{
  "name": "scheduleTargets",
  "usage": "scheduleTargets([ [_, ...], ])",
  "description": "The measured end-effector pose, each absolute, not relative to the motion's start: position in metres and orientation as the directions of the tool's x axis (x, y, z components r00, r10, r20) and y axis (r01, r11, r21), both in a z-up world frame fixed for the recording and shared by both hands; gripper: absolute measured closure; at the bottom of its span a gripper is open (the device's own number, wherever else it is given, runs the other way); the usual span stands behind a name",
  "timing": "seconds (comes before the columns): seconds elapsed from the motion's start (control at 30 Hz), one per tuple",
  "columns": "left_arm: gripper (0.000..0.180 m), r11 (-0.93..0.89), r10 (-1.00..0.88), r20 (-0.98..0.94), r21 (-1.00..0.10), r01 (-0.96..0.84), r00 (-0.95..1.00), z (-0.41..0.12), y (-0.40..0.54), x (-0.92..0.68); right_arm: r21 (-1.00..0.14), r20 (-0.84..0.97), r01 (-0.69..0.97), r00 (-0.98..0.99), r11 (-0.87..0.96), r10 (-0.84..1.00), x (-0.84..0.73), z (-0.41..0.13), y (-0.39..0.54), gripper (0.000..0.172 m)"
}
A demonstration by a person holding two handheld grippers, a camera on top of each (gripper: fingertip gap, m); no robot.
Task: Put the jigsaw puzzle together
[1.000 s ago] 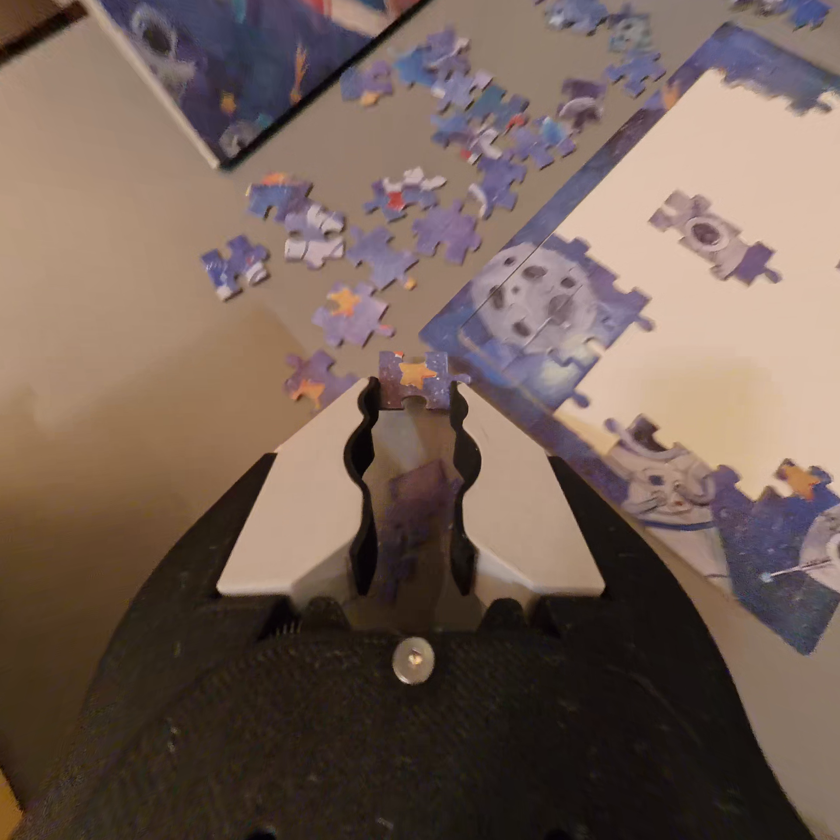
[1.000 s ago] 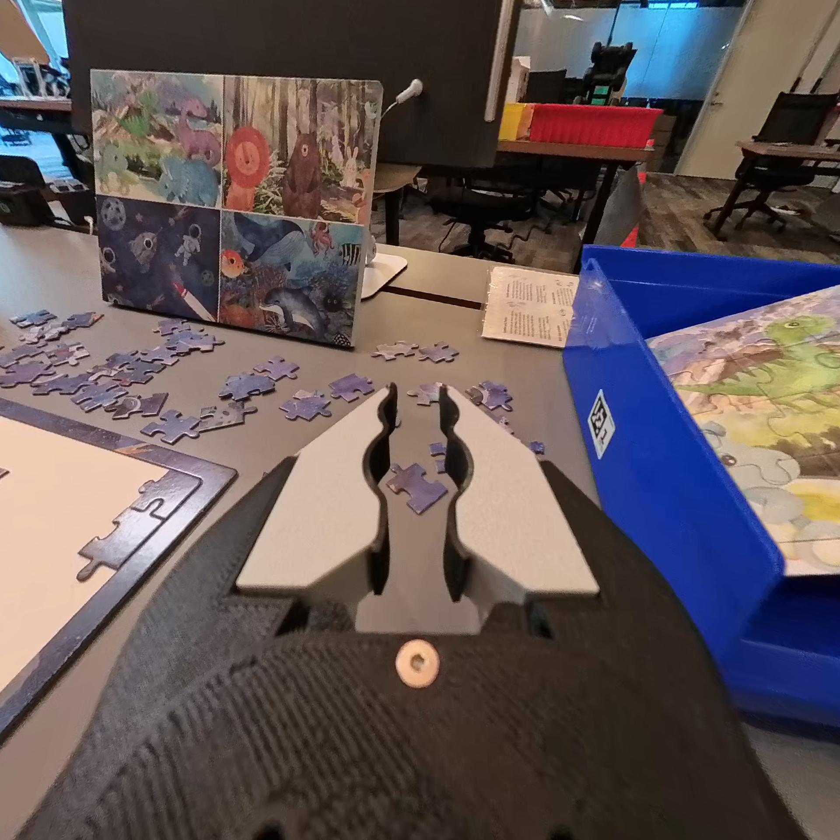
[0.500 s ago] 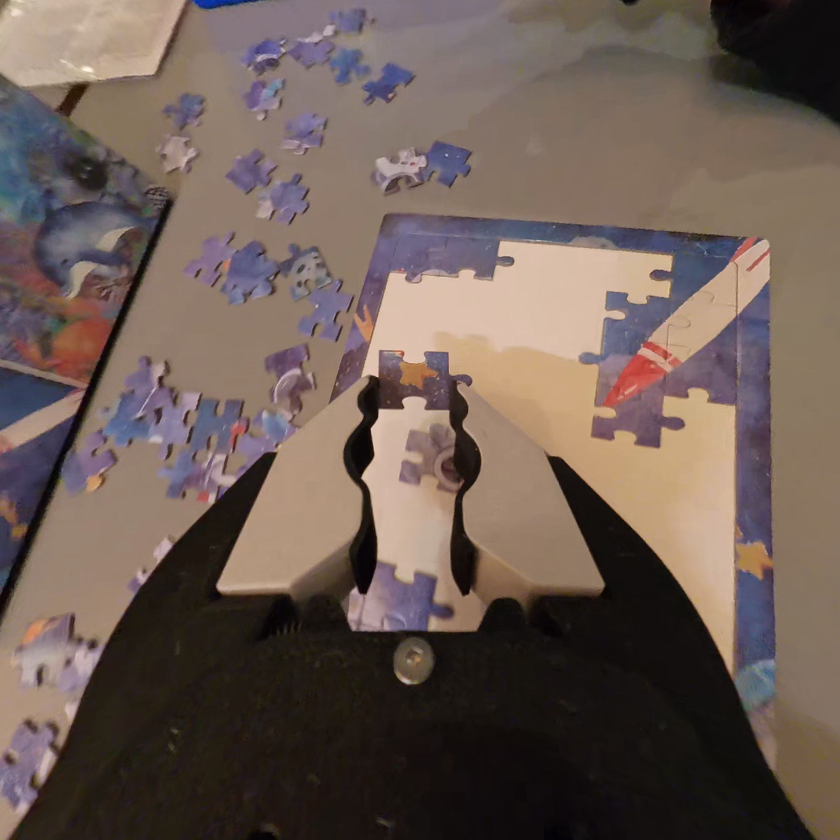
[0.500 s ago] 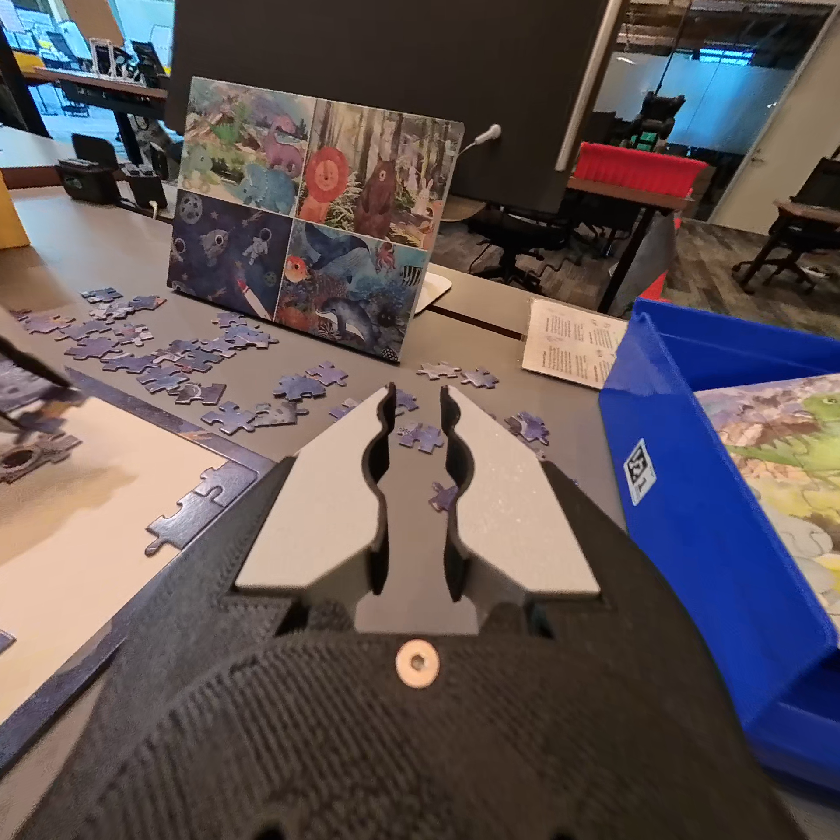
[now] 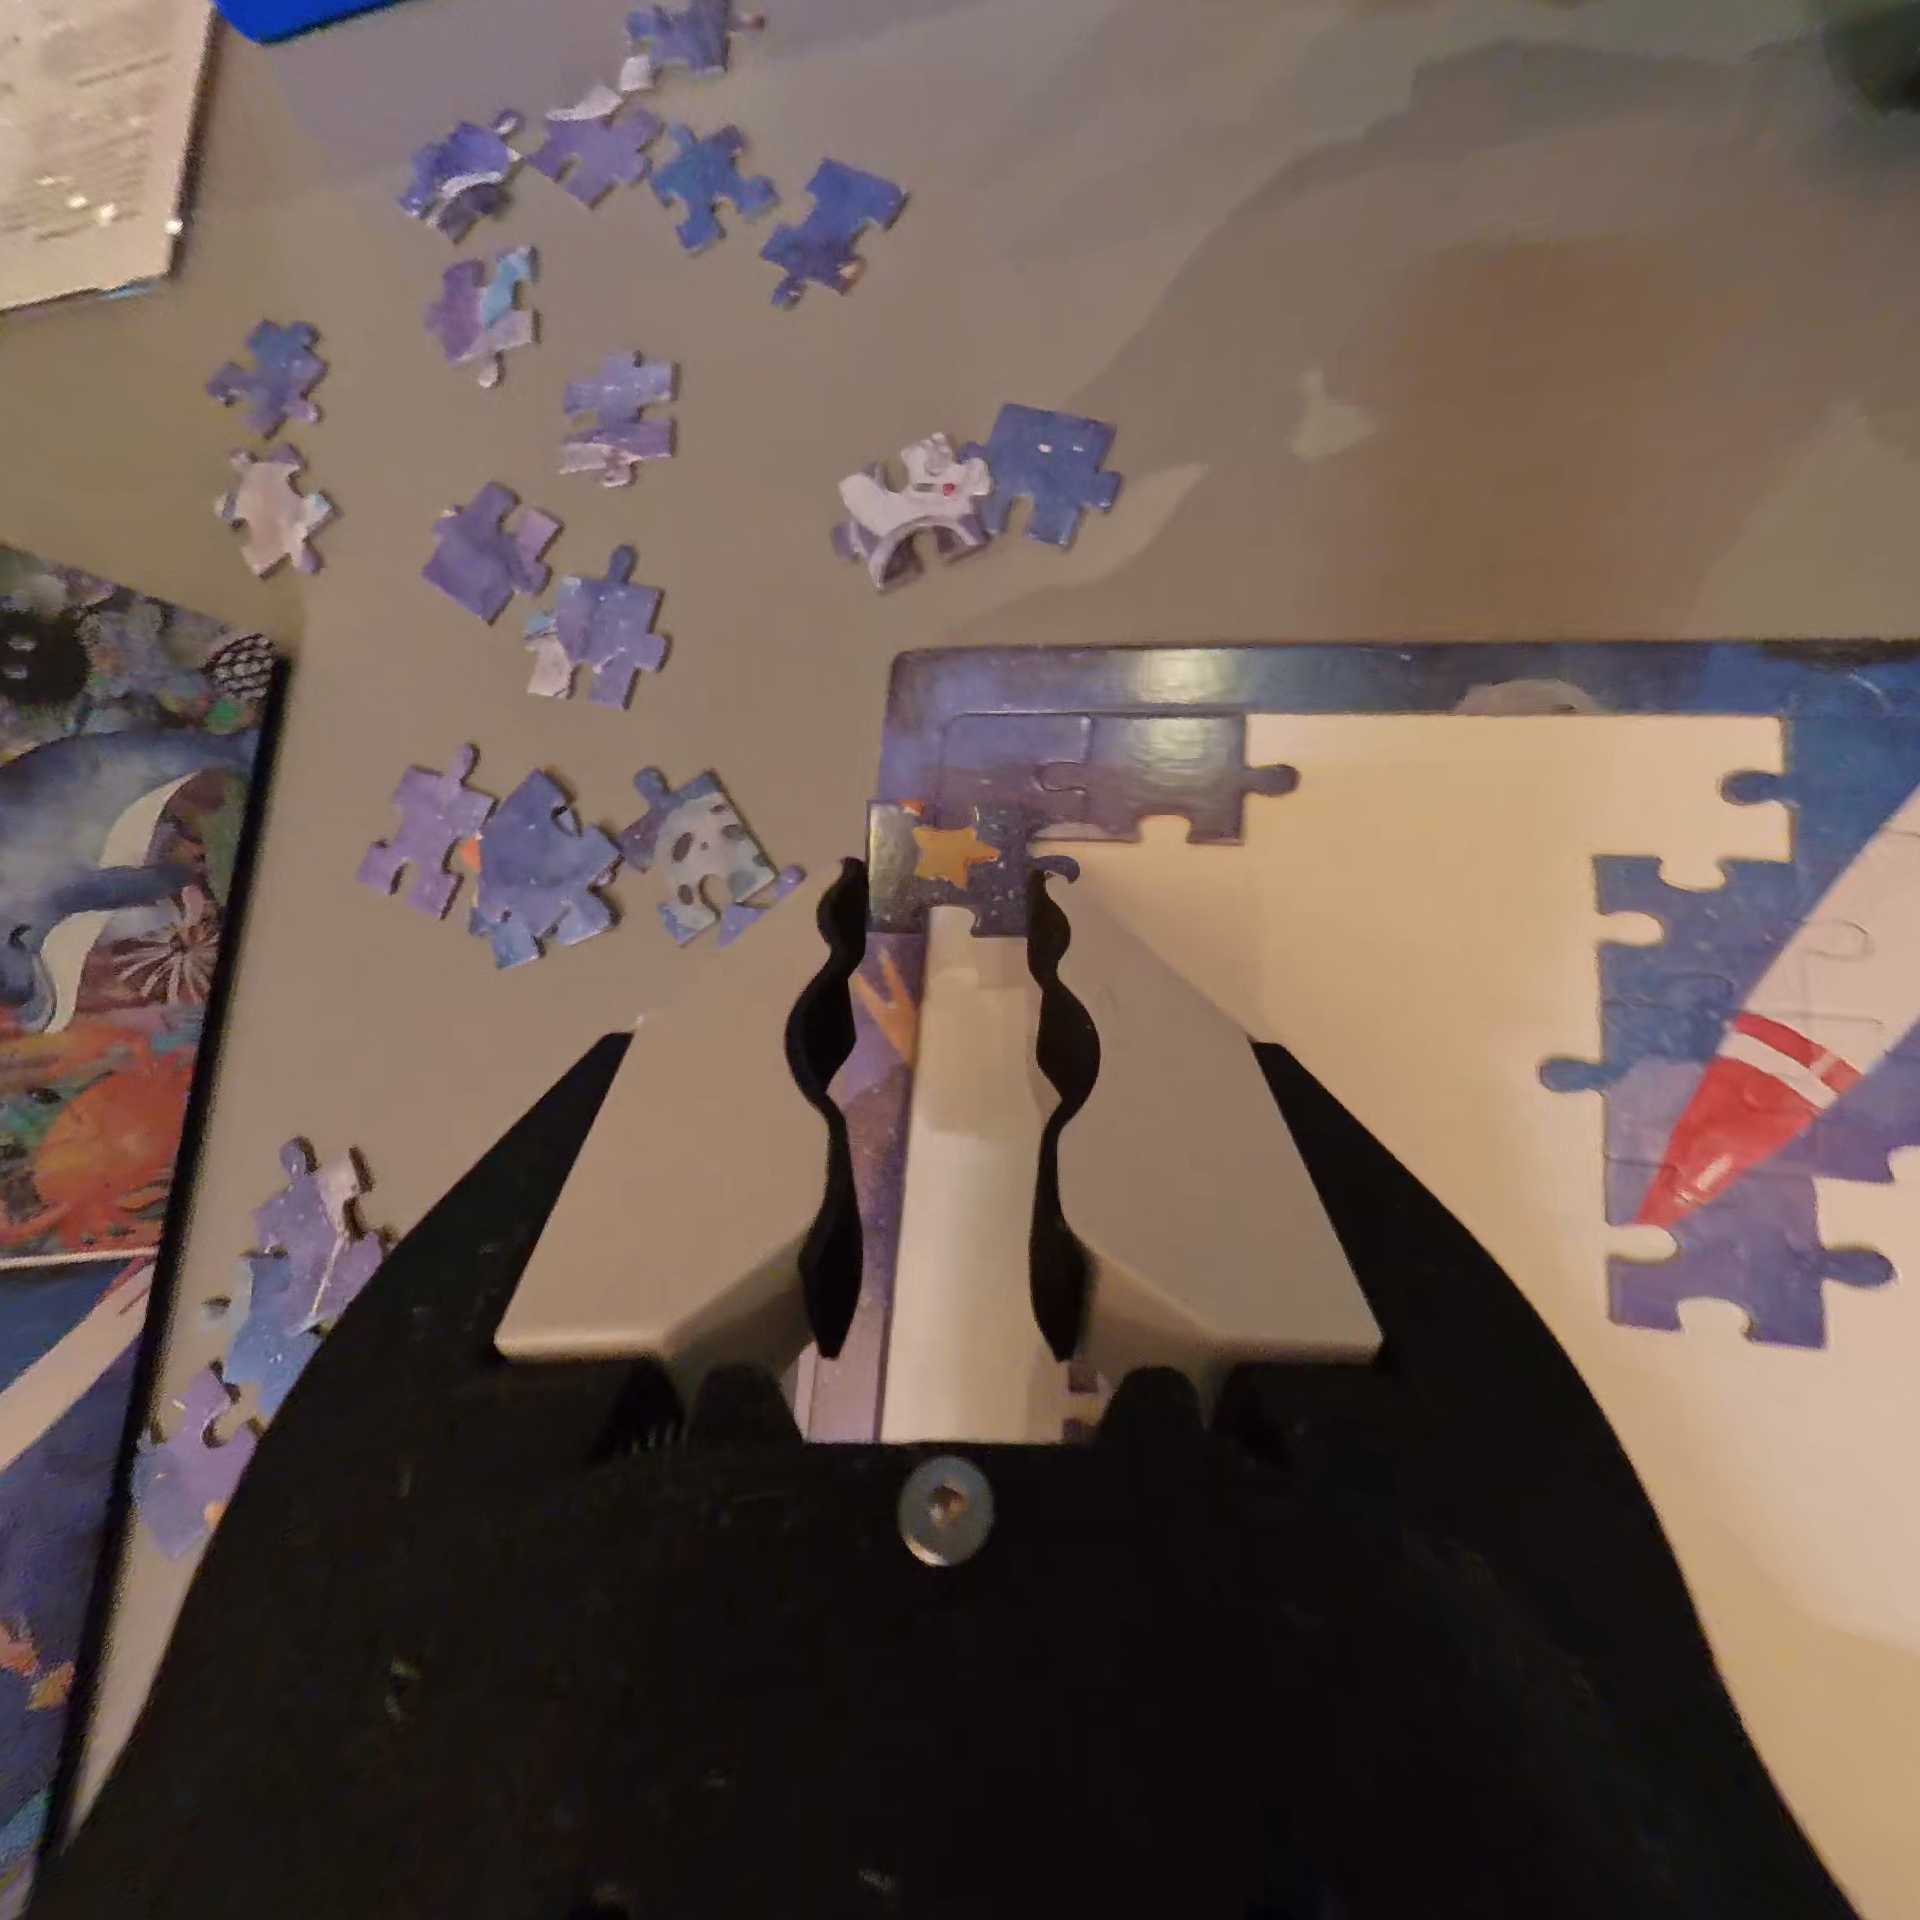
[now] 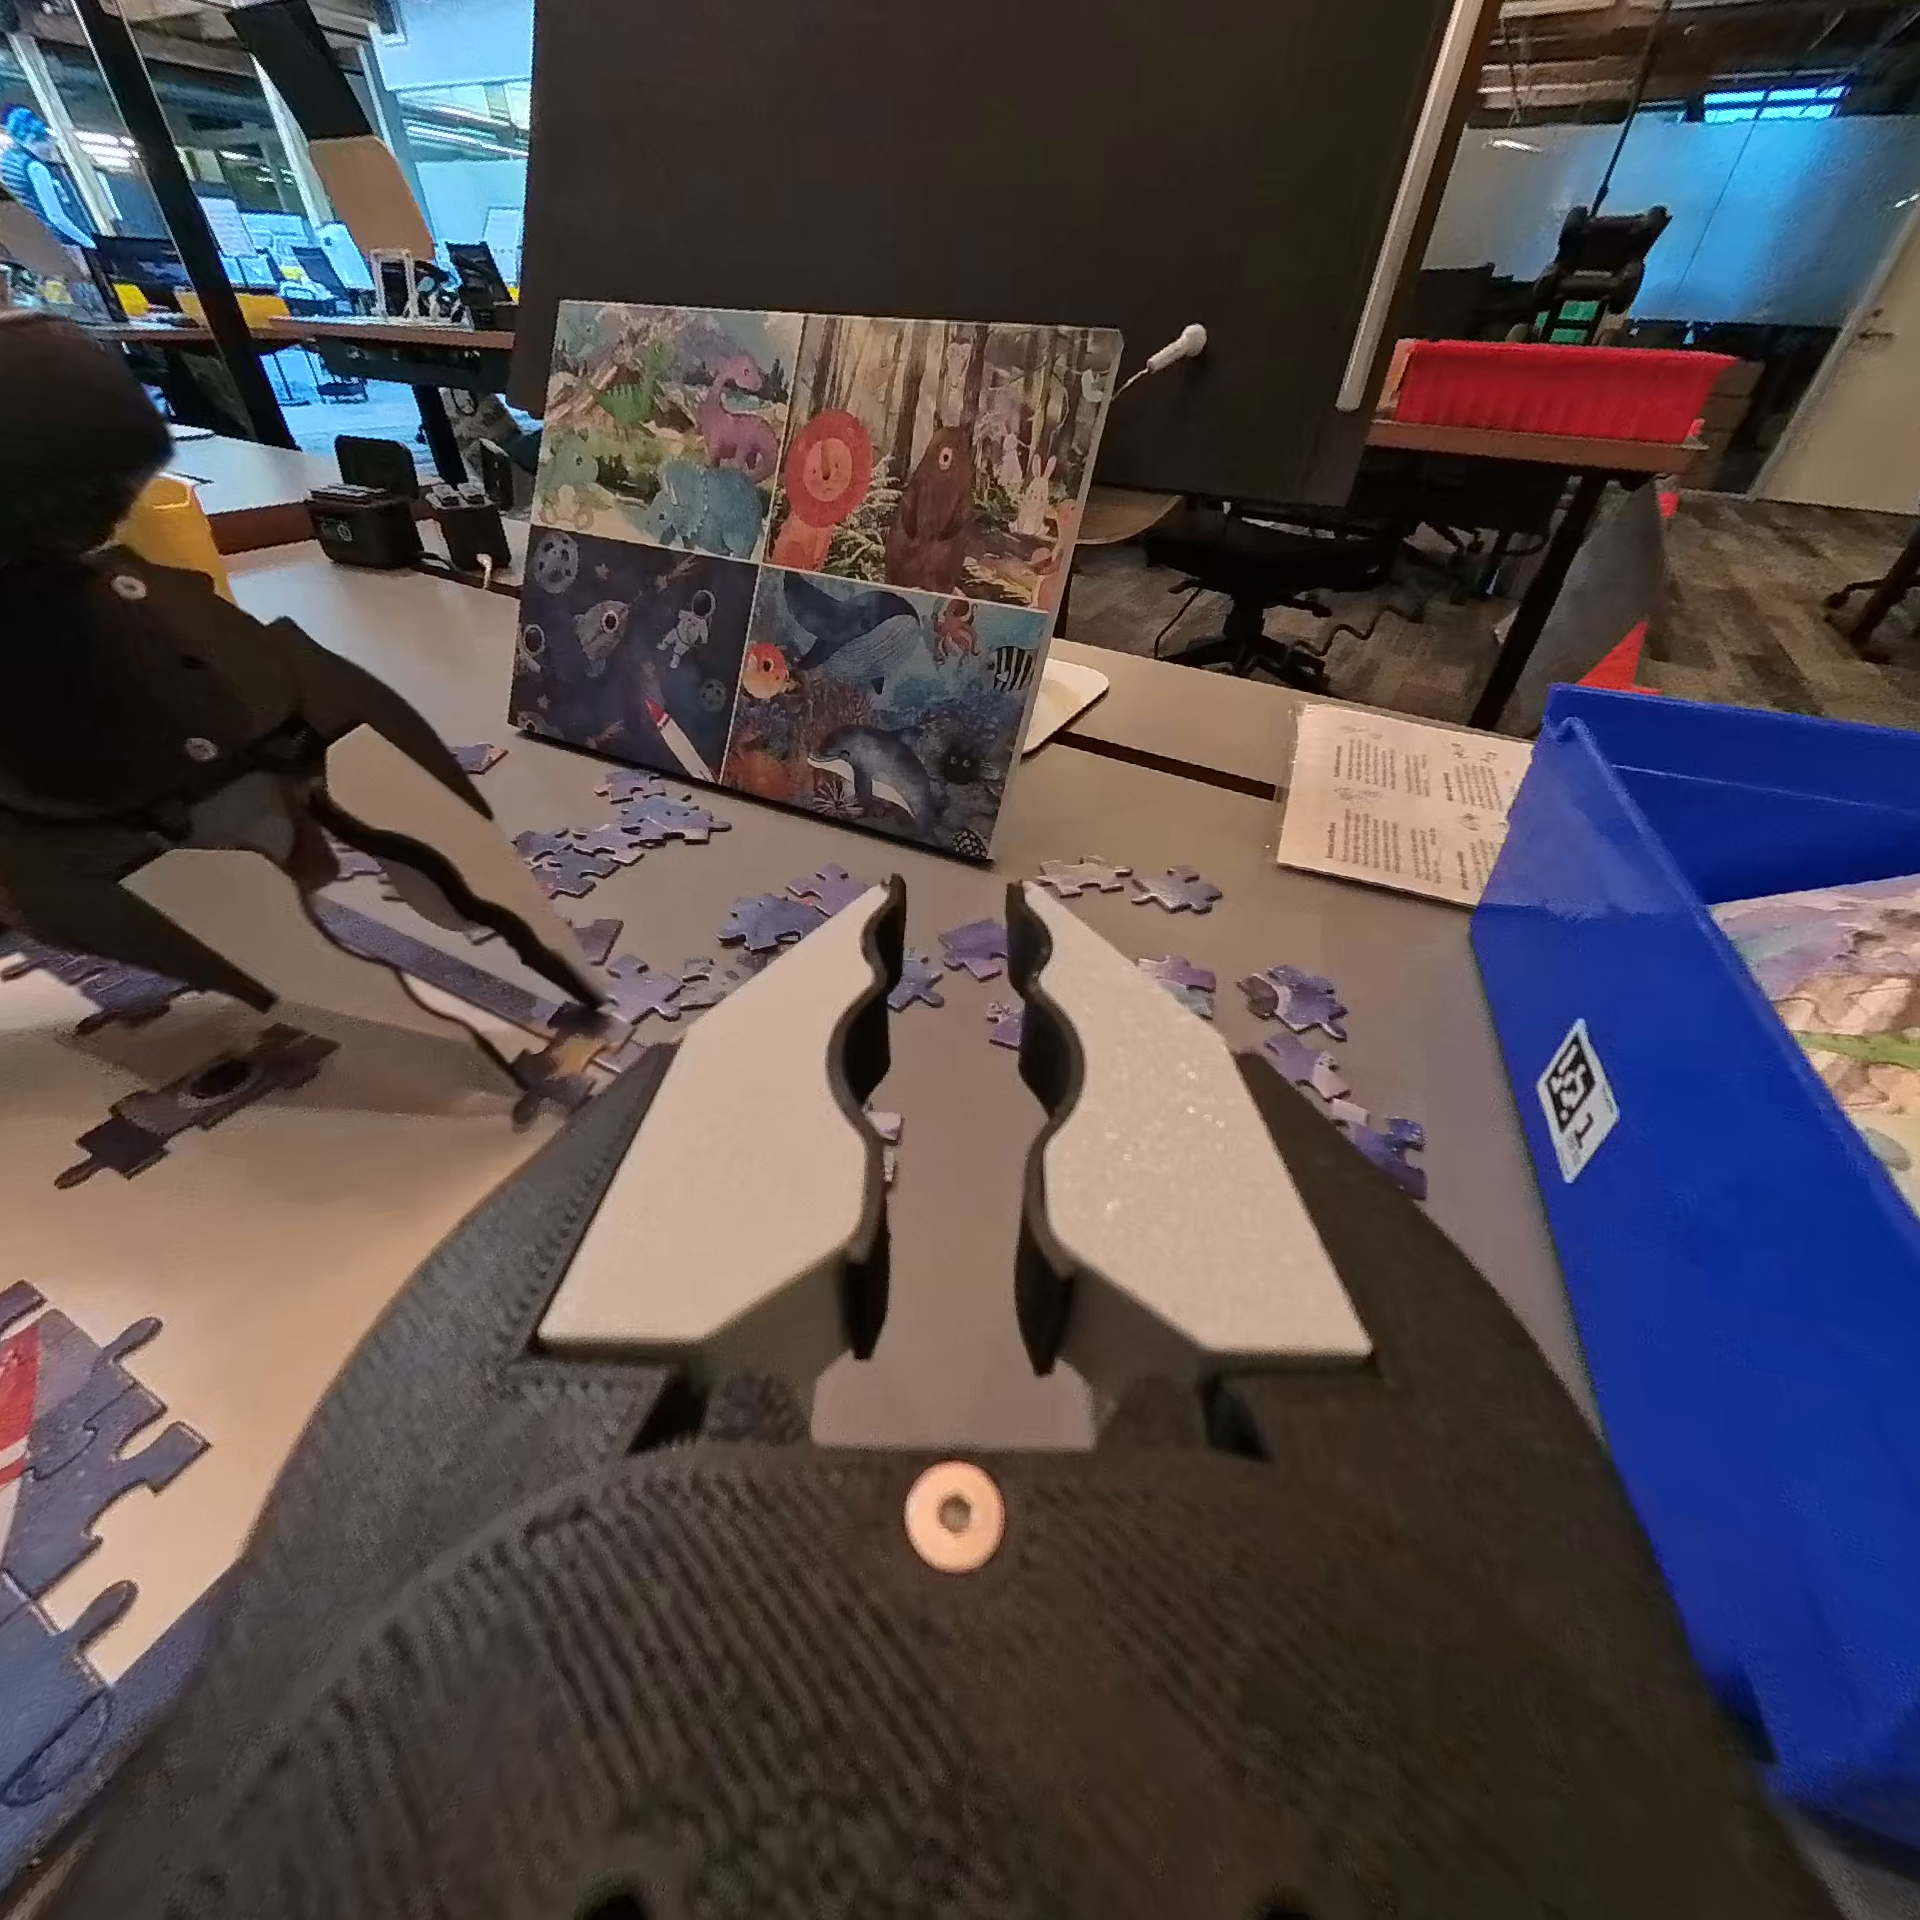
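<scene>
- My left gripper (image 5: 951,888) pinches a flat blue puzzle piece (image 5: 961,862) with an orange star, both pads pressed on its edges, at the near corner of the puzzle tray (image 5: 1143,675).
- The tray's dark blue cardboard frame holds a few joined pieces, a red rocket (image 5: 1756,1101) among them; its cream bed is mostly bare.
- My right gripper (image 6: 956,904) hangs with jaws slightly spread, pinching nothing, above loose knobbed pieces (image 6: 769,920) on the grey table (image 6: 1195,810).
- A blue plastic bin (image 6: 1662,1195) on my right holds a dinosaur puzzle board (image 6: 1849,987).
- A glossy picture box (image 6: 810,561) stands upright behind.
</scene>
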State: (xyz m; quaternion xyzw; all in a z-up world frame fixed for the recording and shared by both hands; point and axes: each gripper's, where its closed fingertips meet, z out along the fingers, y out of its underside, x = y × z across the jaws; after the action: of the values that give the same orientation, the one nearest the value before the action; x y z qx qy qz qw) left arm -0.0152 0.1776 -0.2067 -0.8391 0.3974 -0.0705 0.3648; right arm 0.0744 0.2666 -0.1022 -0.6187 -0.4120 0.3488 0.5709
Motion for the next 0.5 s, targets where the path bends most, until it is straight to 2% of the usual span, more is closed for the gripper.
scheduleTargets([
  [0.13, 0.151, -0.412, -0.682, -0.19, -0.698, -0.586, 0.706, -0.206, 0.179, -0.021, -0.988, 0.067, 0.154, 0.437, -0.001, 0.897, 0.076, -0.108, 0.272, 0.154],
  [0.5, 0.151, -0.381, -0.692, -0.195, -0.719, -0.581, 0.695, -0.2, 0.173, -0.023, -0.993, 0.024, 0.117, 0.413, -0.027, 0.91, 0.074, -0.106, 0.266, 0.154],
])
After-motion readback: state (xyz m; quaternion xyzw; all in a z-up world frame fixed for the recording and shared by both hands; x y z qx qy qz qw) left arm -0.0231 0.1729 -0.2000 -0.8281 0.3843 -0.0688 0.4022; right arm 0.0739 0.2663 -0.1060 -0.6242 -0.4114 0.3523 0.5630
